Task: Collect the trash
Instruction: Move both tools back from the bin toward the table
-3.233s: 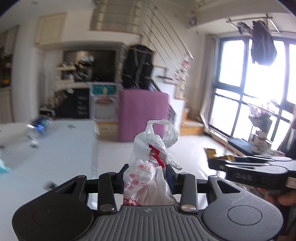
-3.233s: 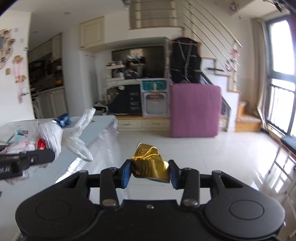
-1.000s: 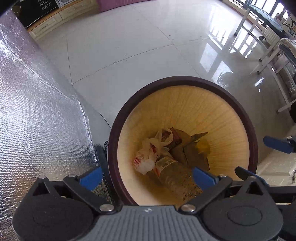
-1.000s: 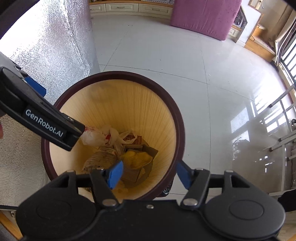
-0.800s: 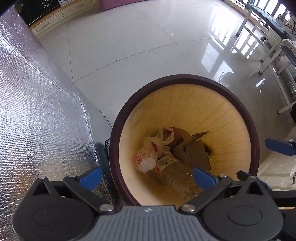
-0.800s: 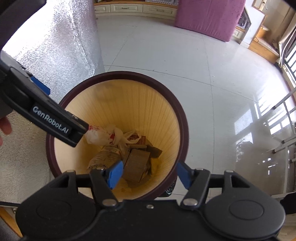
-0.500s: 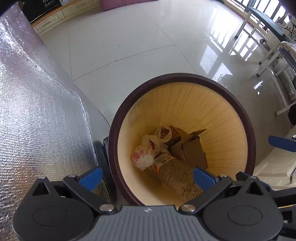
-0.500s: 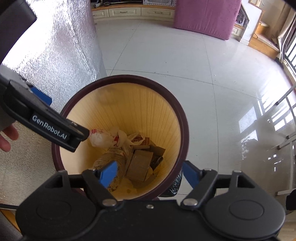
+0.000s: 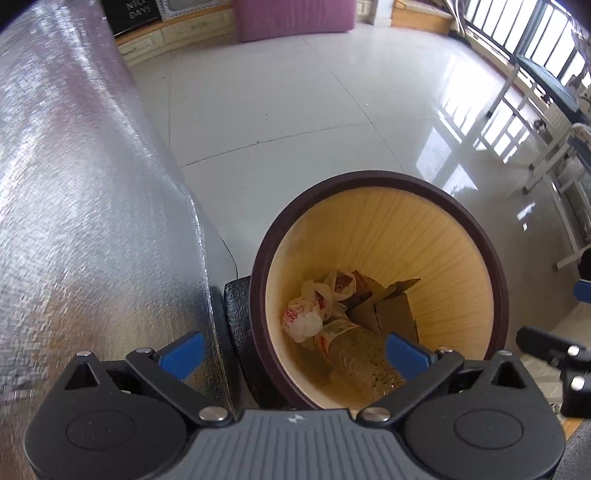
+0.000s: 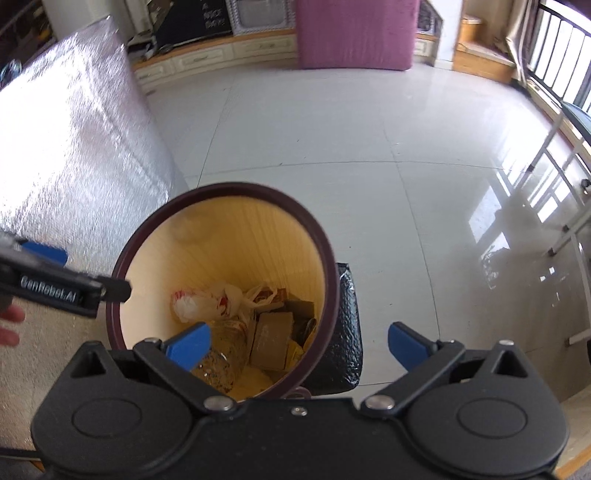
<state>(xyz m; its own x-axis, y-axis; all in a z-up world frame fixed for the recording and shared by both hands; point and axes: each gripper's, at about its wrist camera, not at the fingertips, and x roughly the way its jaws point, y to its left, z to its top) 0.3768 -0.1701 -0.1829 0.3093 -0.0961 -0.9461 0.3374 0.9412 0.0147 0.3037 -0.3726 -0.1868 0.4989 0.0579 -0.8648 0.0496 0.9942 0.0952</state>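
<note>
A round trash bin (image 9: pixel 373 177) with a dark rim and a yellow inside stands on the floor, also in the right wrist view as the bin (image 10: pixel 325 251). At its bottom lie a white plastic bag (image 9: pixel 303 317), a clear bottle (image 9: pixel 354 350) and cardboard pieces (image 9: pixel 391 314); the bag (image 10: pixel 199 302) and cardboard (image 10: pixel 271 338) show from the right too. My left gripper (image 9: pixel 293 352) hangs open above the bin, holding nothing. My right gripper (image 10: pixel 297 345) is above the bin's near rim, its jaws still opening with nothing between them.
A table draped in silver foil cloth (image 9: pixel 85 206) stands just left of the bin. A black bag (image 10: pixel 347 328) lies against the bin's side. White chair legs (image 9: pixel 532 155) and a window line the right. A pink block (image 10: pixel 354 33) stands at the far wall.
The gold wrapper has dropped from my right gripper into the bin, and those jaws have spread wider. Both grippers have drawn back and up, so the bin sits lower in view.
</note>
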